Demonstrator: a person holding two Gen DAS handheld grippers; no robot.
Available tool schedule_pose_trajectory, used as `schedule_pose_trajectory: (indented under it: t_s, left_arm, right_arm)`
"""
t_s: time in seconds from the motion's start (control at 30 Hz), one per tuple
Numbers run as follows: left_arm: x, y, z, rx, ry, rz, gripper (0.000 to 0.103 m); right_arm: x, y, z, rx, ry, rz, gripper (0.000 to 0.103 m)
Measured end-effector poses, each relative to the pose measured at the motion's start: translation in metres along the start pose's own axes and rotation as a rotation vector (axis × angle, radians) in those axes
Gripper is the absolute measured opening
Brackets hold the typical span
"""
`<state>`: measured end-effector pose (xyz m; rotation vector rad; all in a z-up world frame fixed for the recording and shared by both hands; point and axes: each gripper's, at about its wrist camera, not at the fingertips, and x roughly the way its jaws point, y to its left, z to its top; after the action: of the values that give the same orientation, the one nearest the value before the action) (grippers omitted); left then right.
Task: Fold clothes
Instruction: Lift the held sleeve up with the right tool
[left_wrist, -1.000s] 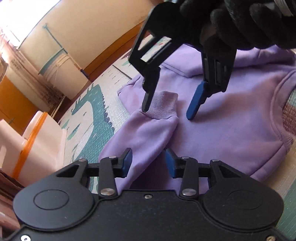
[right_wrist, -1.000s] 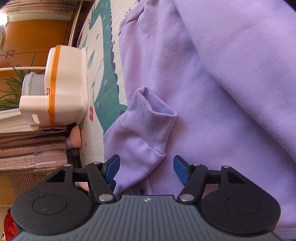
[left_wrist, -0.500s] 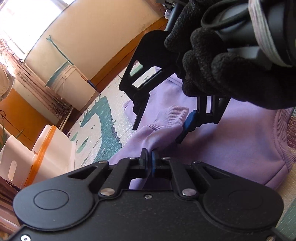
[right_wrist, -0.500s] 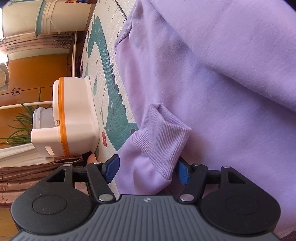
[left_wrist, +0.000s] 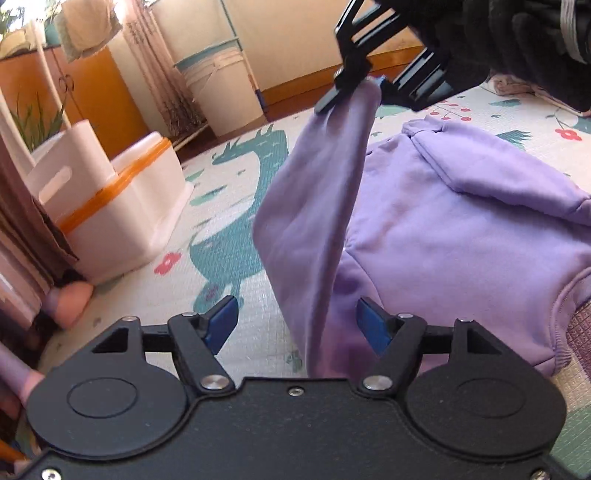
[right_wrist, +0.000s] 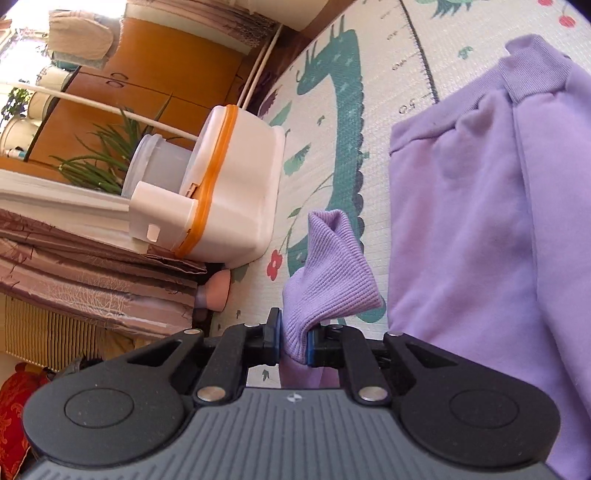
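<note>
Since half a second ago: left gripper (left_wrist: 297, 325) has gone from pinched shut to spread wide, blue pads well apart with the sleeve (left_wrist: 317, 206) hanging between them, not touched by either pad as far as I can see. Right gripper (right_wrist: 293, 345) went from straddling the cuff (right_wrist: 328, 280) to clamped on it, and the cuff is now lifted clear of the mat

- Right wrist view: ribbed cuff pinched between the two blue pads, bunched, sticking up past the fingertips
- Left wrist view: right gripper (left_wrist: 354, 92) is up top, held by a black-gloved hand (left_wrist: 517, 40); sleeve drapes down from it toward the left gripper
- Purple sweatshirt (left_wrist: 461, 229) body lies flat on the dinosaur-print play mat (left_wrist: 229, 206), to the right of the raised sleeve; other sleeve is folded across the body, its cuff (right_wrist: 535, 70) at the far edge
- White bin with orange band (left_wrist: 122, 206) sits on the mat at left, well apart from the garment
</note>
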<state>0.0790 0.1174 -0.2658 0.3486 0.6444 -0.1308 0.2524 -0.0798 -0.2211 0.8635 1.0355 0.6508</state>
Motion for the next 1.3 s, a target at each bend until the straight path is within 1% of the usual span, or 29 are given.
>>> schedule_pose_trajectory:
  t_s: [0.07,0.17,0.23,0.33,0.47,0.57,0.63,0.7,0.73,0.8,0.83,0.87,0.93,1.0,1.13,1.3]
  left_arm:
    - [0.000,0.003,-0.006,-0.089,0.040,-0.055,0.072]
    - [0.001,-0.004,-0.006,-0.163,0.061,-0.144,0.072]
    - [0.003,-0.014,-0.004,-0.170,0.073,-0.176,0.072]
    - [0.004,-0.024,-0.003,-0.184,0.086,-0.204,0.072]
    - [0.003,-0.035,-0.005,-0.184,0.094,-0.217,0.072]
    - [-0.001,-0.042,-0.004,-0.154,0.085,-0.223,0.070]
    - [-0.004,-0.050,-0.004,-0.106,0.075,-0.218,0.066]
    - [-0.007,-0.060,-0.004,-0.048,0.064,-0.209,0.055]
    - [-0.009,-0.064,-0.004,-0.022,0.058,-0.204,0.052]
    - [-0.013,-0.075,-0.006,0.049,0.036,-0.174,0.041]
    - [-0.015,-0.081,-0.008,0.093,0.022,-0.161,0.038]
    - [-0.018,-0.088,-0.010,0.160,0.003,-0.142,0.031]
    - [-0.022,-0.102,-0.016,0.287,-0.034,-0.104,0.027]
    - [-0.026,-0.114,-0.022,0.408,-0.068,-0.066,0.019]
    - [-0.026,-0.129,-0.028,0.553,-0.108,-0.018,0.015]
    - [-0.027,-0.147,-0.033,0.716,-0.159,0.017,0.012]
  right_arm:
    - [-0.011,0.012,0.013,-0.054,0.036,0.000,0.014]
    - [-0.029,0.024,0.028,-0.110,0.093,-0.017,0.014]
    - [-0.042,0.032,0.038,-0.148,0.132,-0.029,0.014]
    - [-0.064,0.036,0.048,-0.185,0.171,-0.049,0.014]
    - [-0.098,0.027,0.054,-0.197,0.194,-0.070,0.014]
    - [-0.120,0.012,0.058,-0.178,0.181,-0.096,0.014]
    - [-0.135,0.000,0.060,-0.168,0.156,-0.111,0.014]
    - [-0.150,-0.012,0.060,-0.154,0.119,-0.109,0.014]
    - [-0.157,-0.017,0.060,-0.151,0.103,-0.106,0.014]
    - [-0.170,-0.027,0.056,-0.140,0.067,-0.097,0.014]
    - [-0.175,-0.032,0.054,-0.142,0.056,-0.096,0.014]
    - [-0.178,-0.036,0.051,-0.150,0.054,-0.097,0.014]
    - [-0.183,-0.044,0.046,-0.167,0.054,-0.098,0.014]
    - [-0.191,-0.051,0.044,-0.173,0.044,-0.092,0.014]
    - [-0.207,-0.064,0.044,-0.185,0.015,-0.082,0.014]
    - [-0.221,-0.077,0.046,-0.201,-0.025,-0.107,0.014]
